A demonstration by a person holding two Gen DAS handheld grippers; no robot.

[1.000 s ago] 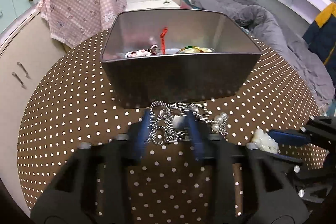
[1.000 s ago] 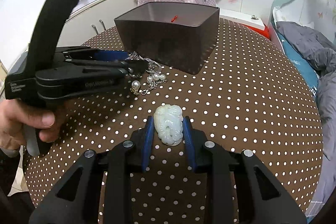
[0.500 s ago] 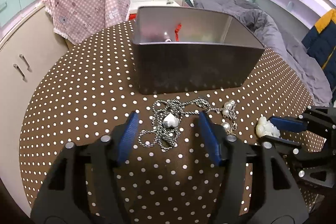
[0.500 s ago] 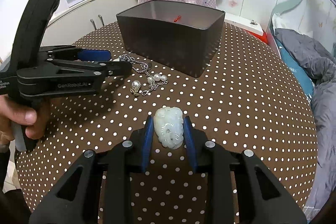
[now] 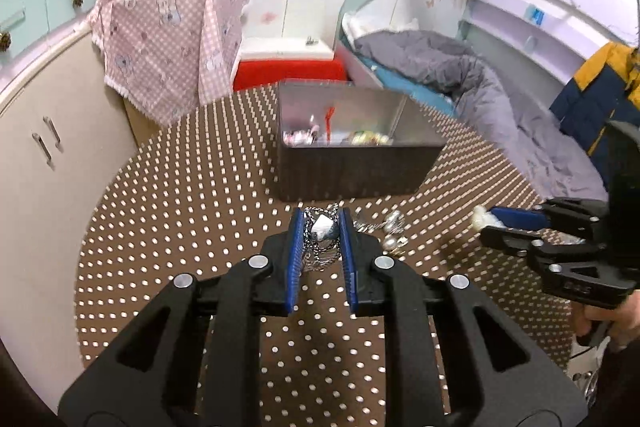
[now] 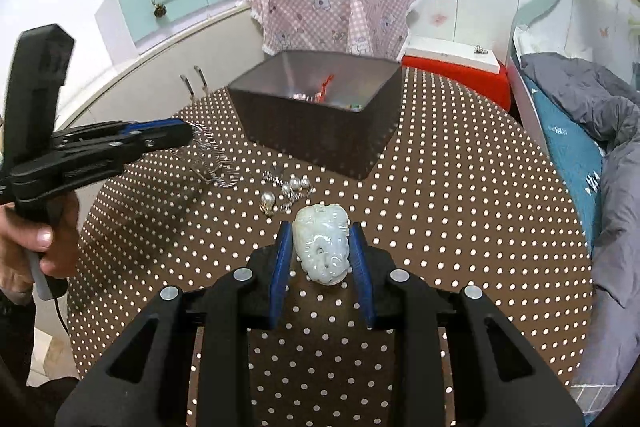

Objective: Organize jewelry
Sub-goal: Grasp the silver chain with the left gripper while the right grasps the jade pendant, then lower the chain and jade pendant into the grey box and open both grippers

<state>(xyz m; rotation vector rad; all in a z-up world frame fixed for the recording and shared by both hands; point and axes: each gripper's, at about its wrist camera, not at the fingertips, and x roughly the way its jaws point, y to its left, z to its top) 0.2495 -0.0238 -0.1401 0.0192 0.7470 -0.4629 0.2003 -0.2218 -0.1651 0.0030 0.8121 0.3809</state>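
My left gripper is shut on a silver chain necklace with a pale pendant and holds it above the table; the chain hangs from it in the right wrist view. My right gripper is shut on a white jade pendant, lifted off the table. A dark metal box stands at the back of the table with several jewelry pieces inside, also in the right wrist view. A pearl piece lies on the dotted cloth in front of the box.
The round table has a brown cloth with white dots. A pink checked cloth drapes a chair behind the box. A white cabinet stands left; a bed with a grey quilt stands right.
My left gripper has shut on the chain necklace and lifted it off the table. My right gripper has risen with the jade pendant in it.
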